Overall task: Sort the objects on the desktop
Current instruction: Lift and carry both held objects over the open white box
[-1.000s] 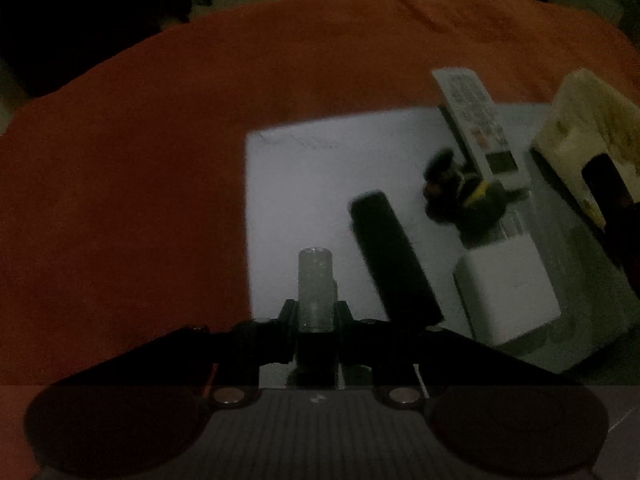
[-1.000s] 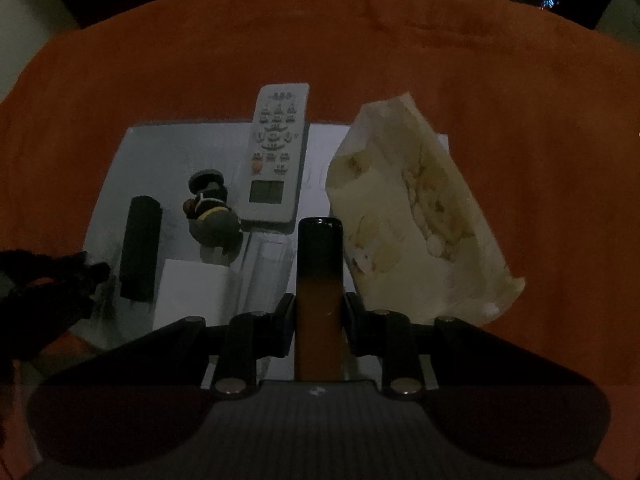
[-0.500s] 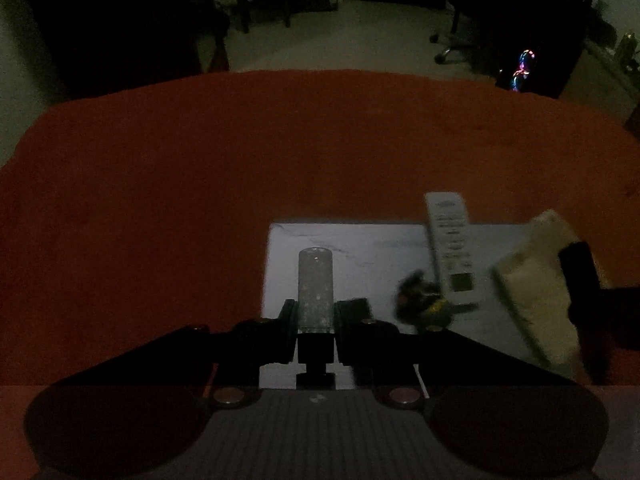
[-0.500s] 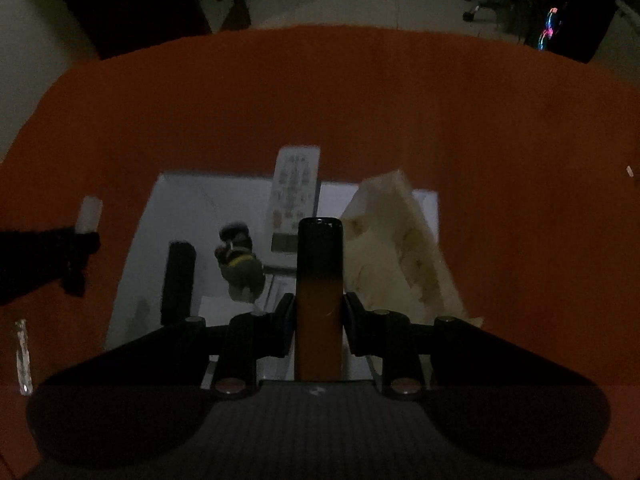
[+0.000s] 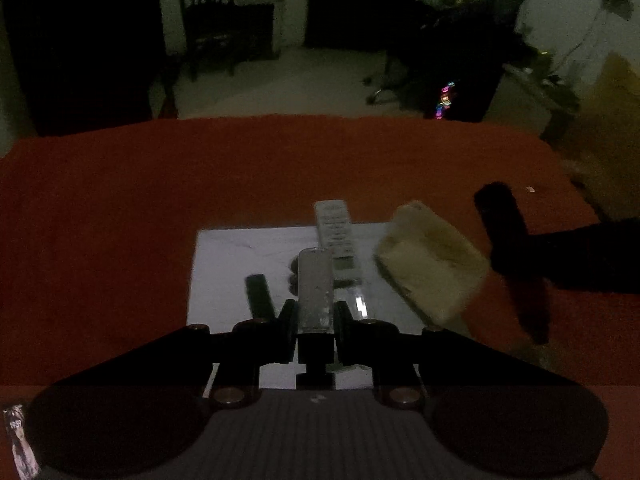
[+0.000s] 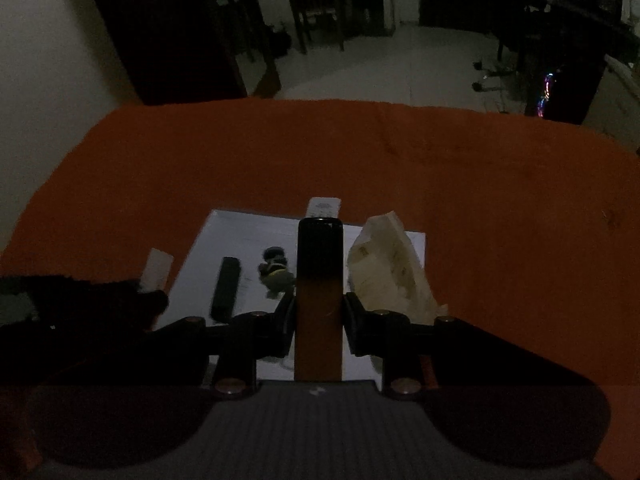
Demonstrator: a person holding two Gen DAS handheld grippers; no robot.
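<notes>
The room is dim and both views are grainy, so small detail is lost. My left tool (image 5: 316,316) is clamped on a clear tube (image 5: 316,288) that stands up between its fingers, held above the near edge of the white sheet (image 5: 232,264). The tube's lower end is hidden behind the tool's body. At the far left edge of the left view a small shiny strip (image 5: 18,442) is cut off by the frame, and I cannot tell what it is.

On the white sheet, which lies on the orange-covered worktop (image 6: 500,208), a black bar (image 6: 226,288) lies at the left. Just right of it stands a small dark figurine (image 6: 274,270) with a yellowish band; in the left view it is almost wholly hidden behind the tube. Next comes the white remote (image 5: 336,232), its far end reaching past the sheet's far edge. Its buttons are a blur and no writing can be read. In the right view only its far tip shows above what I hold.

My right tool (image 6: 320,316) is closed on a dark cylinder (image 6: 320,280), black at the top and shading to orange-brown lower down, which covers the middle of the sheet. To its right a crumpled pale bag (image 6: 386,272) rests on the sheet's right edge; faint print on it is unreadable. I can read no brand or label anywhere.
</notes>
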